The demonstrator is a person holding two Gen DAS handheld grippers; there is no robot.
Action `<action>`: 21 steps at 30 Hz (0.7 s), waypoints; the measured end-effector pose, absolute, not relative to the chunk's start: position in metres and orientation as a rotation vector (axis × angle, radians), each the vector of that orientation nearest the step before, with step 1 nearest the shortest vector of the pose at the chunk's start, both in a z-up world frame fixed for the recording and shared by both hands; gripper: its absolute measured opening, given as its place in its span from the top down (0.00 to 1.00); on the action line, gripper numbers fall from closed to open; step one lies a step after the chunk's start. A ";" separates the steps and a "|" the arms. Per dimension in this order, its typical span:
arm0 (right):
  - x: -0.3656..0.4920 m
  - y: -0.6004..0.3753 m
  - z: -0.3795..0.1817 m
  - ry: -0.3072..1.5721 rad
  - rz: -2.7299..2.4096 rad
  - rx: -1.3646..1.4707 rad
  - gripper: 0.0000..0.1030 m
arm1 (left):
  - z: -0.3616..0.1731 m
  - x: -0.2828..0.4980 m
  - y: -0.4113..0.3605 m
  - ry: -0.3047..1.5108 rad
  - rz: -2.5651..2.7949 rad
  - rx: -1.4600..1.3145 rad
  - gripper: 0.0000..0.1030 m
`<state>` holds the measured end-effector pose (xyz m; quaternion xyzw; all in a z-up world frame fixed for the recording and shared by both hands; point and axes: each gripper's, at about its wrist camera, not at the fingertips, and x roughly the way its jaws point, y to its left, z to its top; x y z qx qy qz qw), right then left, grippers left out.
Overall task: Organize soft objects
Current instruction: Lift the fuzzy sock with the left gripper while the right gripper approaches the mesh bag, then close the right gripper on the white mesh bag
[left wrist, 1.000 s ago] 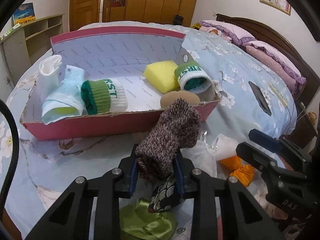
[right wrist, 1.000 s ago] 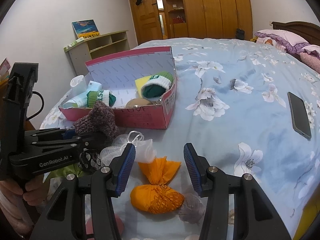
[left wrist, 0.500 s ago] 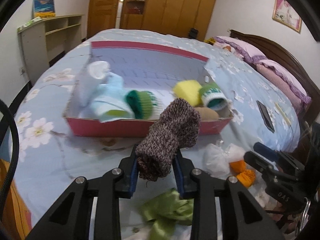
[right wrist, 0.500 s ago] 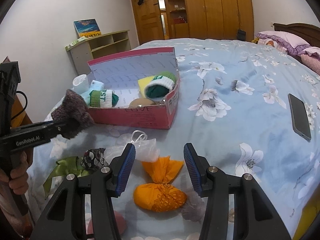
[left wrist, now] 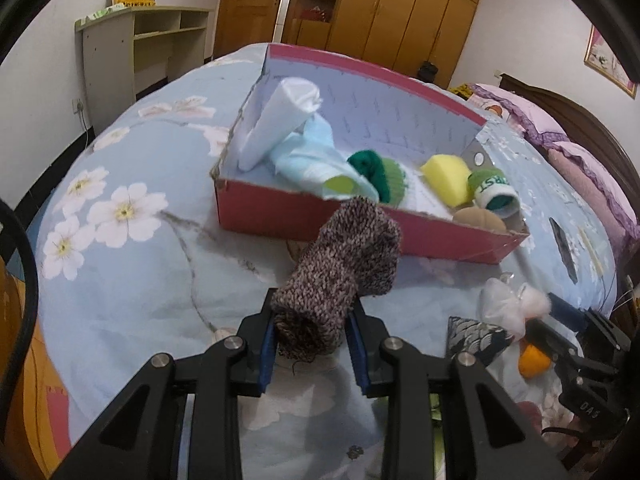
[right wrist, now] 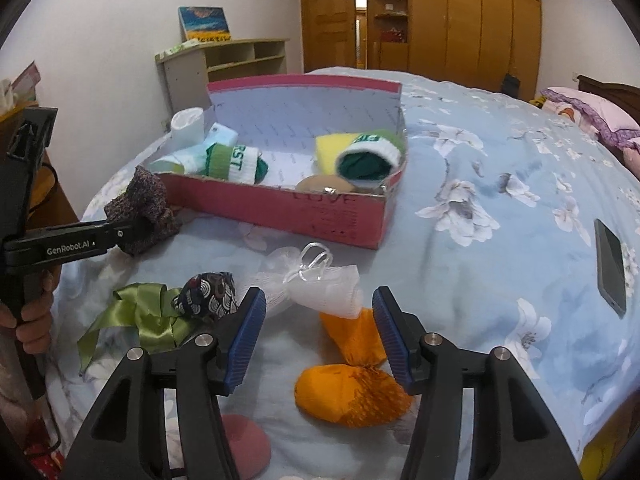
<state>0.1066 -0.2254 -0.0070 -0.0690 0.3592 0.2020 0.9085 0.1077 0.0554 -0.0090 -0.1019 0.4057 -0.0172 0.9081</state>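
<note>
A bed point(right wrist: 500, 216) with a blue flowered sheet fills the white-walled room; wooden wardrobes point(right wrist: 472, 20) line the far wall, and a pale shelf unit point(left wrist: 140, 48) stands left.

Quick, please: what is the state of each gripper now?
Left gripper: shut on the brown knitted sock.
Right gripper: jaws opening, gripping nothing, above the orange bundle.

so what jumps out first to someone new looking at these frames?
The red box in the middle of the flowered bed, already holding rolled socks and a yellow sponge. Next, the speckled knit sock clamped in the left gripper, short of the box's near wall. Nearer, the right gripper, jaws opening, is over an orange pouch and a white mesh bag, gripping neither.
</note>
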 end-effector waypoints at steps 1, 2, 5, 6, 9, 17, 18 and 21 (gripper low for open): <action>0.109 -0.223 -0.008 0.746 0.421 -0.148 0.43 | -0.011 0.108 0.056 0.836 -0.038 -0.210 0.69; 0.110 -0.222 -0.009 0.749 0.421 -0.153 0.43 | -0.013 0.109 0.056 0.835 -0.039 -0.209 0.69; 0.118 -0.215 -0.013 0.765 0.427 -0.165 0.42 | -0.015 0.109 0.057 0.828 -0.046 -0.217 0.68; 0.120 -0.213 -0.014 0.770 0.432 -0.165 0.42 | -0.016 0.110 0.057 0.828 -0.048 -0.221 0.68; 0.124 -0.206 -0.017 0.776 0.450 -0.165 0.42 | -0.020 0.111 0.060 0.829 -0.053 -0.235 0.68; 0.131 -0.197 -0.022 0.792 0.449 -0.128 0.42 | -0.024 0.109 0.065 0.808 -0.070 -0.275 0.67; 0.131 -0.196 -0.022 0.792 0.446 -0.125 0.42 | -0.025 0.108 0.067 0.806 -0.074 -0.284 0.67; 0.132 -0.190 -0.023 0.788 0.436 -0.123 0.45 | -0.027 0.108 0.072 0.802 -0.089 -0.318 0.67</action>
